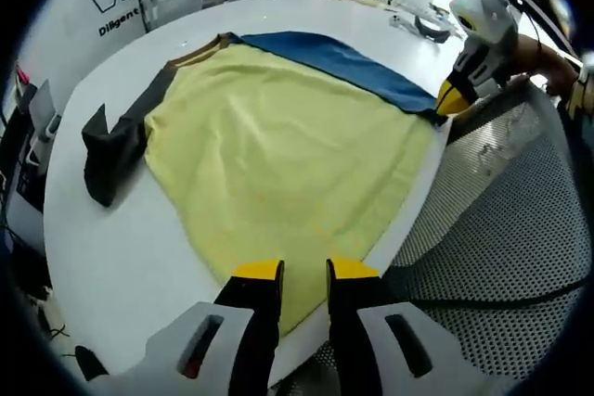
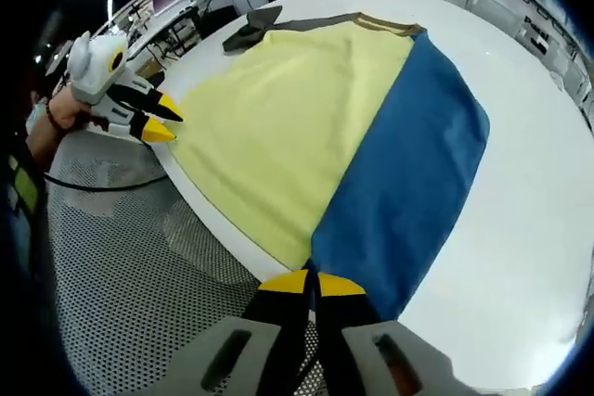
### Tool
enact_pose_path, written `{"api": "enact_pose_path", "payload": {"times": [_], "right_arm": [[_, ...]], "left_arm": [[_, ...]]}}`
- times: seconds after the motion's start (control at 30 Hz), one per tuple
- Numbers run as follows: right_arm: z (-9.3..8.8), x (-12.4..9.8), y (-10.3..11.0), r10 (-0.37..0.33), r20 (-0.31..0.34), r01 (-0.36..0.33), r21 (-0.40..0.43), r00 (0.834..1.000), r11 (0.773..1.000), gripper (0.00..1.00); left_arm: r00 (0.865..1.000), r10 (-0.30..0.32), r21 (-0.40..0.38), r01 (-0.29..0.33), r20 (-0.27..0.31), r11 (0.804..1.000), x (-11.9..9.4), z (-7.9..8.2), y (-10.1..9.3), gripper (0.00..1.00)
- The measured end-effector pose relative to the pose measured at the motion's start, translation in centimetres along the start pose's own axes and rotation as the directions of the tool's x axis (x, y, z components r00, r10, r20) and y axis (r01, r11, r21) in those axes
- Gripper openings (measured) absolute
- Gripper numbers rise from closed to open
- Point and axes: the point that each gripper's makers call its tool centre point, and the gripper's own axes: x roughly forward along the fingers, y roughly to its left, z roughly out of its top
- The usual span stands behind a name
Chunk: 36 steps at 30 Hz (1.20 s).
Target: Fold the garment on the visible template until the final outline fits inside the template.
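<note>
One garment [image 1: 278,164] lies on one table [image 1: 121,248]; left gripper [image 1: 304,271] narrowly parted, right gripper [image 2: 316,282] pinching its hem.

Garment [image 1: 278,155] pale yellow with a blue panel, grey sleeve, tan collar; table [image 1: 139,257] white; gripper fingertips [image 1: 258,271] yellow.

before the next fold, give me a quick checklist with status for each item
1. Right gripper shut on the shirt hem where yellow meets blue: ok.
2. Left gripper gripping the hem: not ok, jaws parted.
3. Shirt lying flat on the white table: ok.
4. Grey sleeve spread out: not ok, it is bunched.
5. Template outline: cannot tell.
</note>
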Motion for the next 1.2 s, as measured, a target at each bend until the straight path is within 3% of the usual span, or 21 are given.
{"api": "enact_pose_path", "payload": {"times": [0.37,0.43,0.53,0.67,0.97,1.2], "right_arm": [[1.4,-1.8,-2.0,-0.026,0.068,0.022,0.07,0.997,0.997,0.0],[2.2,-2.2,-2.8,-0.06,0.115,0.05,0.089,0.992,0.995,0.0],[3.1,-3.0,-3.5,-0.08,0.168,0.058,0.132,0.983,0.99,0.0],[3.9,-3.9,-4.1,-0.087,0.199,0.057,0.153,0.976,0.987,0.0],[6.0,-6.1,-6.6,-0.148,0.283,0.088,0.212,0.948,0.973,0.0],[8.1,-8.5,-8.4,-0.206,0.361,0.124,0.239,0.91,0.963,0.0]], "left_arm": [[1.0,-0.016,0.006,0.016,-0.019,1.0,0.5,-0.1,-0.5,0.1],[1.0,-0.021,-0.003,0.021,-0.021,1.0,0.6,-0.1,-0.6,0.06],[1.0,-0.016,0.007,0.016,-0.026,1.0,0.6,-0.2,-0.5,0.08],[1.0,-0.018,-0.002,0.018,-0.024,1.0,0.7,-0.3,-0.6,0.08],[0.999,-0.01,0.022,0.011,-0.04,1.0,0.8,-0.3,-0.4,0.04],[0.999,-0.016,0.016,0.016,-0.037,1.0,0.8,-0.3,-0.5,0.01]]}}
